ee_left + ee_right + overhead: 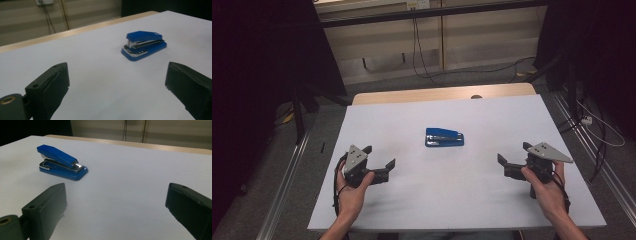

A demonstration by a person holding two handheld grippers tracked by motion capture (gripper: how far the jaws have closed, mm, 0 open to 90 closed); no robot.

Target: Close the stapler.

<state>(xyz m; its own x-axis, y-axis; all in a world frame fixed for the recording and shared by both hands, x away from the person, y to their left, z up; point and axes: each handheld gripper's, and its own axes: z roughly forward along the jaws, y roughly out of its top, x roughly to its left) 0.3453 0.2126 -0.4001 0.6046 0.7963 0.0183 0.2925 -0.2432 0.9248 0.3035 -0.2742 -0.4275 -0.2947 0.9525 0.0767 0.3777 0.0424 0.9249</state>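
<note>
A blue stapler [444, 137] lies flat near the middle of the white table [412, 210]. My left gripper [378, 156] rests near the table's front left, held by a hand, jaws spread wide and empty. In the left gripper view the stapler [143, 45] lies ahead and to the right of that gripper [117, 82]. My right gripper [514, 153] sits at the front right, also open with nothing between its jaws. In the right gripper view the stapler [61, 162] lies ahead on the left, beyond the gripper [116, 202].
The table's wooden far edge [442, 93] shows past the white top. Beyond it are a light wall and hanging cables [417, 45]. Dark curtains flank both sides. Metal floor rails [287, 185] run beside the table.
</note>
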